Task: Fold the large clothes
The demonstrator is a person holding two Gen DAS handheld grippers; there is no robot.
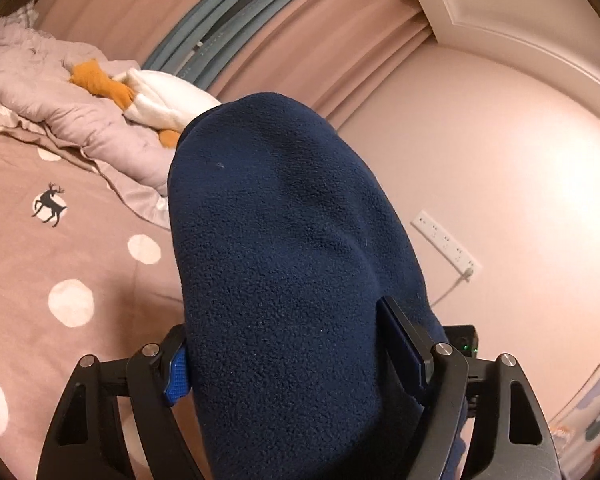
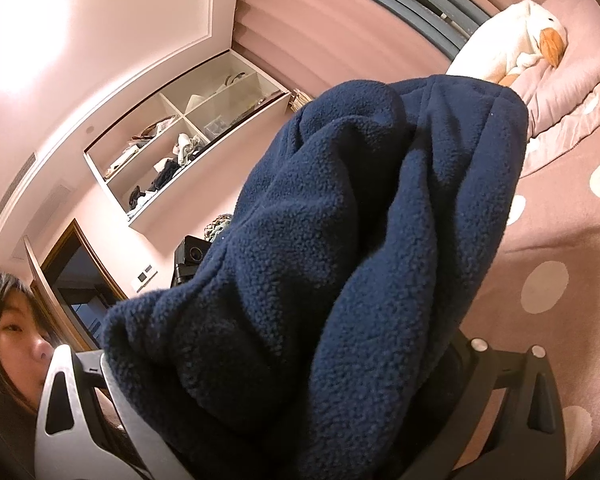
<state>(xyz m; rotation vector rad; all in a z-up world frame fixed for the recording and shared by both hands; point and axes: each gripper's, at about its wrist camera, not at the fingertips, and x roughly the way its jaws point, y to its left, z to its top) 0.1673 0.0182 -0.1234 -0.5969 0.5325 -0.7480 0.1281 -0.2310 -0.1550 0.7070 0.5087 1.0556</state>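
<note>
One navy fleece garment [image 1: 284, 264] hanging above the dotted bedspread [image 1: 80, 280]. Two grippers pinching it: left gripper [image 1: 296, 364] and right gripper [image 2: 284, 380], both bunching fleece.

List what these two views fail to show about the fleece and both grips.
- Left wrist: navy fleece fills the left gripper; its garment type and folds are hidden.
- Right wrist: the fleece covers the right gripper fingertips; grip unconfirmed.
- Bed: mostly blocked.
</note>
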